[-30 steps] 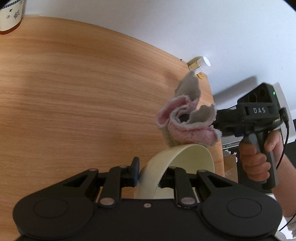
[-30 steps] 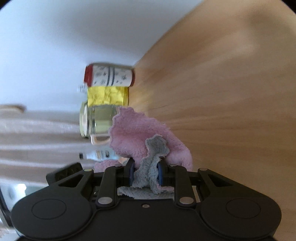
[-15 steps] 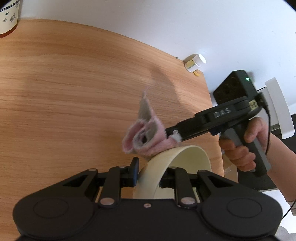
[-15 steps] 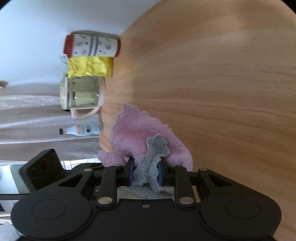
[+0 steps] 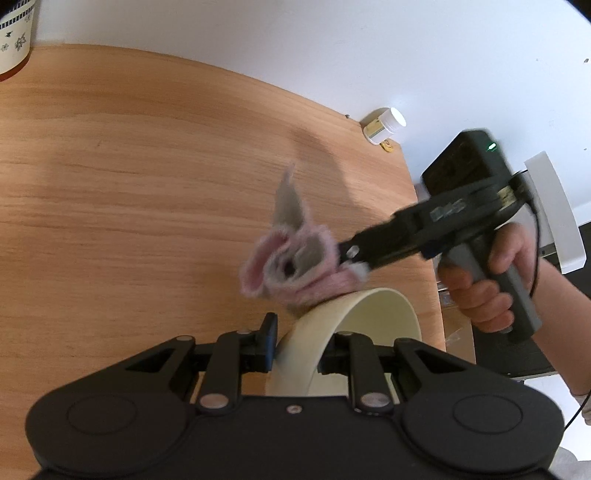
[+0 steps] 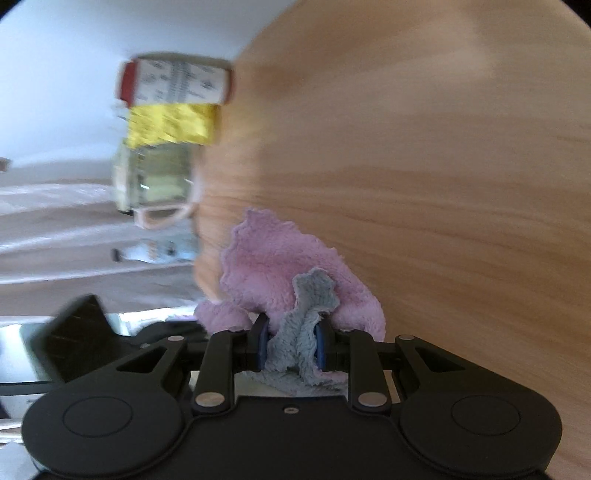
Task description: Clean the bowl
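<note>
My left gripper (image 5: 297, 345) is shut on the rim of a cream bowl (image 5: 373, 314), held tilted above the wooden table (image 5: 147, 192). My right gripper (image 6: 290, 345) is shut on a pink and grey cloth (image 6: 295, 273). In the left wrist view the right gripper (image 5: 351, 254) comes in from the right and holds the cloth (image 5: 291, 254) against the bowl's upper rim. The bowl is hidden in the right wrist view.
A small white-capped bottle (image 5: 384, 125) lies at the table's far right corner. A patterned cup (image 5: 14, 33) stands at the far left. In the right wrist view a red-rimmed cup (image 6: 177, 83), a yellow packet (image 6: 170, 123), a glass mug (image 6: 159, 184) and a bottle (image 6: 155, 249) stand by the wall.
The right gripper and cloth swept left from above the bowl's right side, then settled on its upper rim. The left gripper keeps the bowl steady.
</note>
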The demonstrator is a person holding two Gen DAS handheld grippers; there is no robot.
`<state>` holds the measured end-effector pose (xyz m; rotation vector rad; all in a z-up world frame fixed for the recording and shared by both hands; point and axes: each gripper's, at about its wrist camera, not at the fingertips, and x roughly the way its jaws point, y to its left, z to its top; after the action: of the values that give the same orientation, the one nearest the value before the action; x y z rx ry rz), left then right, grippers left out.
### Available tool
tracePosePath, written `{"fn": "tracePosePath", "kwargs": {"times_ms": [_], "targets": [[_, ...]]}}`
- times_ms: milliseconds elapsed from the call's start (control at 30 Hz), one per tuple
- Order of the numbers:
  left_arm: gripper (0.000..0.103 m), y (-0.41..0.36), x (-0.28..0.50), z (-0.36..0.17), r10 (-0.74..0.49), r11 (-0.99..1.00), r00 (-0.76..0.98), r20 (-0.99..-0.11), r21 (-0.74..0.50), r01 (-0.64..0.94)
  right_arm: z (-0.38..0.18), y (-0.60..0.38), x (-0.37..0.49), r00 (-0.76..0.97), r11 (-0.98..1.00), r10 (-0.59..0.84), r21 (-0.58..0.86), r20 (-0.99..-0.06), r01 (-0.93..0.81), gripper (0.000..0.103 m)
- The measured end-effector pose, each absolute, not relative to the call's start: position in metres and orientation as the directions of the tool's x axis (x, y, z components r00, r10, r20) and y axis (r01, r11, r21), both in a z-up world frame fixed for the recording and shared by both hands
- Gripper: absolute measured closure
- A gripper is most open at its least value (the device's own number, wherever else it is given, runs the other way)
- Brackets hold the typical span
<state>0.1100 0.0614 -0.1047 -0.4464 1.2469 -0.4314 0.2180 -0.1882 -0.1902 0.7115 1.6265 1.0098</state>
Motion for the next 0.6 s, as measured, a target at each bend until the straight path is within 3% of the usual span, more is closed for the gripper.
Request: {"fn": "tracePosePath", "kwargs": {"times_ms": [333,600], "targets": [[0.084,0.061,0.108,-0.105,-0.531,0.843,0.266,-0.805,-0.535,0.064,-0.163,-0.178,0.221,-0.288,0.415,0.854,0.902,-0.432,-0.122,0.076],[0.084,0.063,0.106,-0.108,-0.534,0.839,0.259,-0.805,-0.543,0.043,-0.189,-0.168,0.220,-0.318,0.500,0.800,0.858,-0.509,-0.115,0.076]]}}
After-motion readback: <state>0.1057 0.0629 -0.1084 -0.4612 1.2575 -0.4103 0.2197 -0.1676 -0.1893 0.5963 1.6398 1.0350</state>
